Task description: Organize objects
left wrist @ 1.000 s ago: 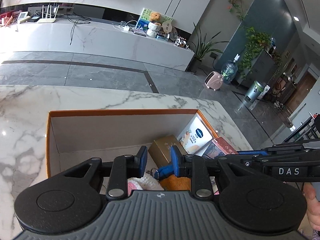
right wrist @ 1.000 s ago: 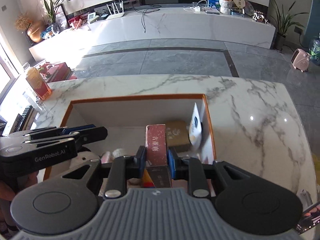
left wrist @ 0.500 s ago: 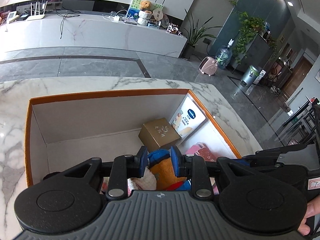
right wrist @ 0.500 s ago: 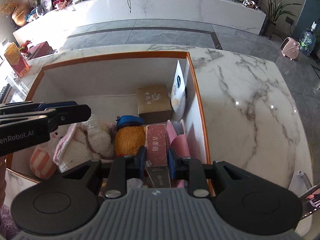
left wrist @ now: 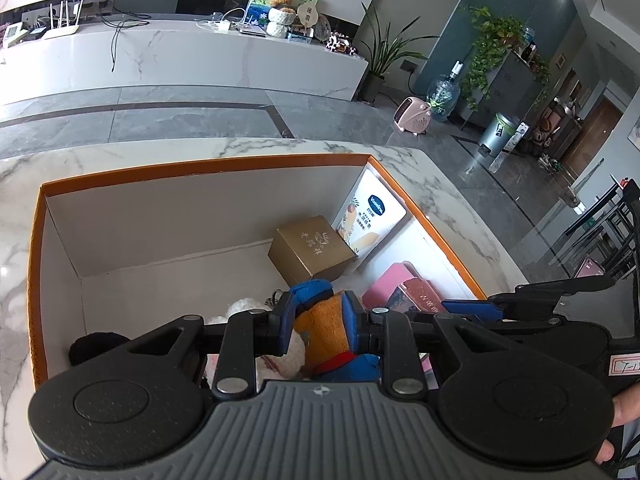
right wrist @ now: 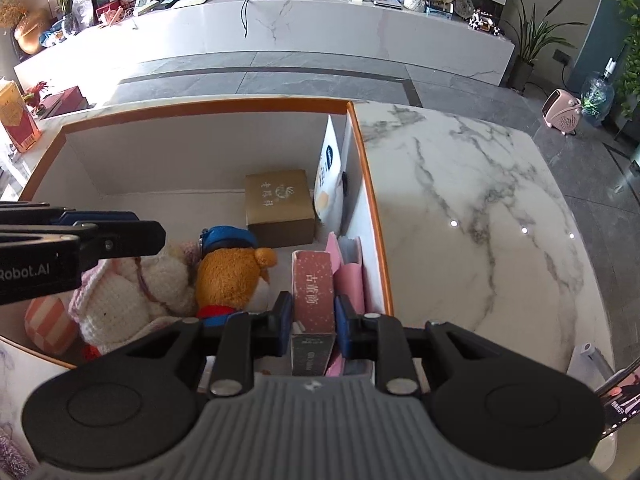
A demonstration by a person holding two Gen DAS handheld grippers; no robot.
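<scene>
The right gripper (right wrist: 308,326) body hides the near end of the reddish box (right wrist: 313,294); the striped toy (right wrist: 50,322) is partly covered

White marble tabletop (right wrist: 460,216) w/ orange-rimmed open box (right wrist: 370,184) directly on it; red carton (right wrist: 18,124) at far-left edge.

Over the last second I've brought my right gripper (right wrist: 309,322) and its pink carton (right wrist: 313,292) down into the orange-rimmed box (right wrist: 368,184), beside the gold box (right wrist: 279,202). My left gripper (left wrist: 318,322) now straddles the orange plush bear (left wrist: 326,330) there.
</scene>
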